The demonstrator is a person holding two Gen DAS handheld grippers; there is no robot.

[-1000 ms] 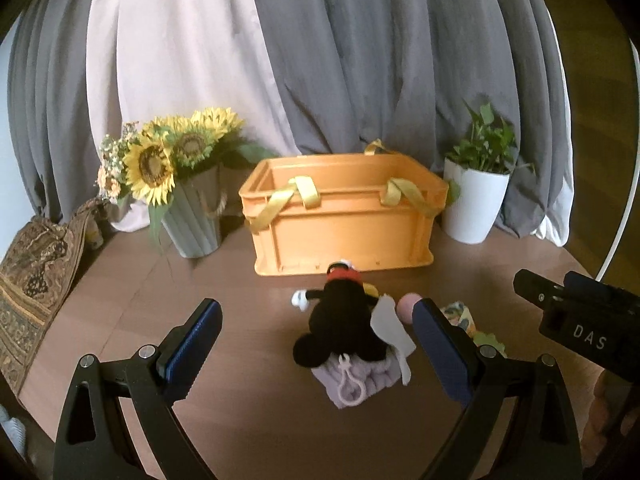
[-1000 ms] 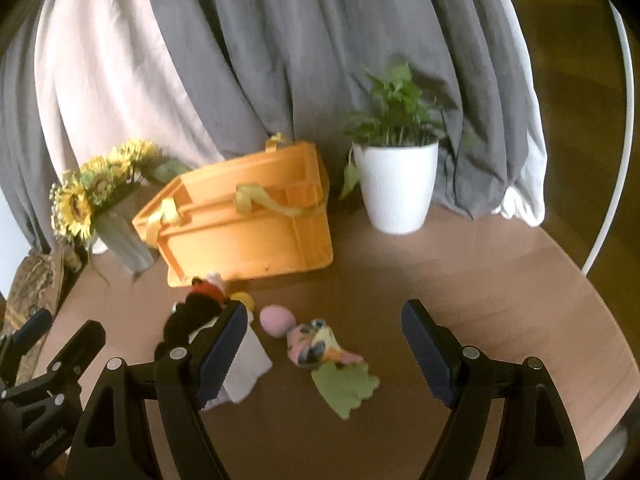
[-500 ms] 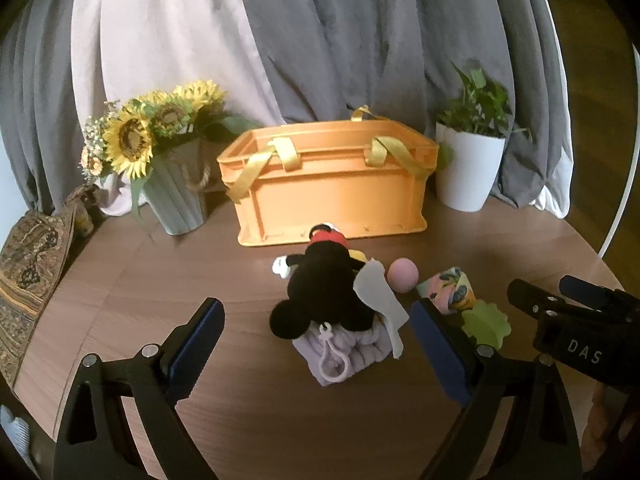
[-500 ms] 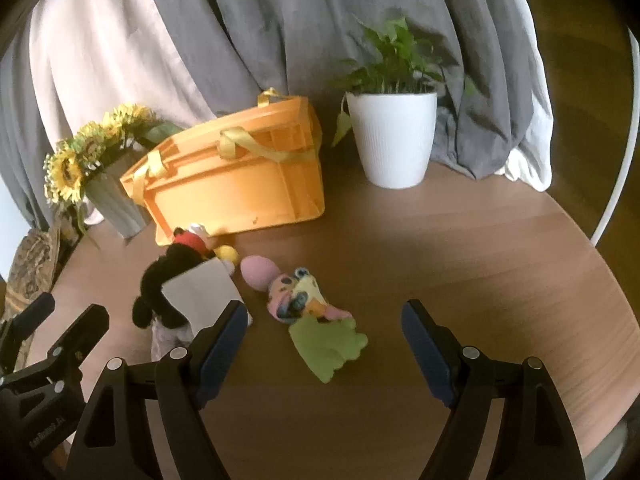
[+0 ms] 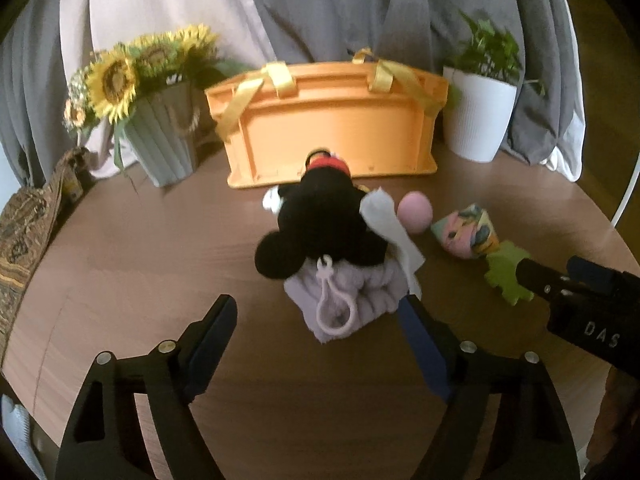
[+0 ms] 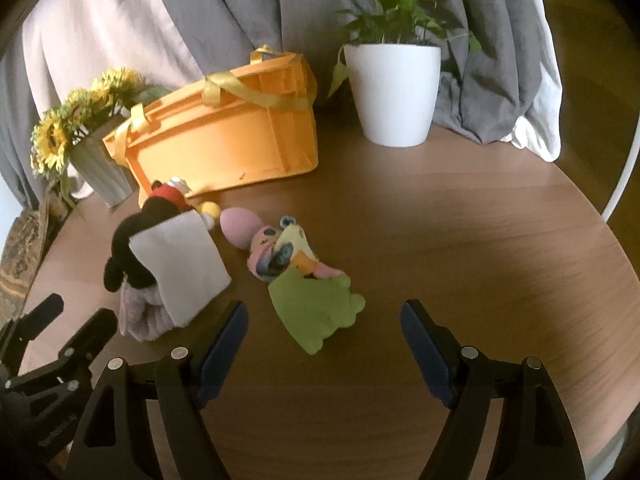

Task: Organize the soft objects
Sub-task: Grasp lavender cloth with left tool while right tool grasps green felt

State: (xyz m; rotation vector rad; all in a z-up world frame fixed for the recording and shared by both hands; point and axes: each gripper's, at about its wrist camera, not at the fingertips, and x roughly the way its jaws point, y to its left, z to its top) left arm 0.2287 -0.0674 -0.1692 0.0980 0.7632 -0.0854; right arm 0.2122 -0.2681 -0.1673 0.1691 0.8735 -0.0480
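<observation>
A black mouse plush point(image 5: 320, 220) with a white tag point(image 5: 392, 232) lies on a lilac cloth pouch point(image 5: 352, 296) with a clip loop, in front of the orange crate point(image 5: 332, 128). My left gripper point(image 5: 320, 320) hangs low over the pouch's near end. Its jaws are closing with the pouch between them, and the left pad is still apart from it. A pink ball point(image 6: 238, 224), a colourful plush point(image 6: 280, 252) and its green leaf part point(image 6: 312, 308) lie to the right. My right gripper point(image 6: 323, 314) stands open around the green part, not touching it.
The round wooden table point(image 6: 460, 240) carries a sunflower vase point(image 5: 160, 136) at back left and a white plant pot point(image 6: 394, 92) at back right. Grey and white curtains hang behind. A patterned cloth point(image 5: 24, 220) lies at the left edge. The left gripper's body point(image 6: 52, 352) sits close beside my right one.
Both grippers have come down toward the table and tilted more downward, so the toys sit closer and larger. The left jaws have narrowed around the lilac pouch.
</observation>
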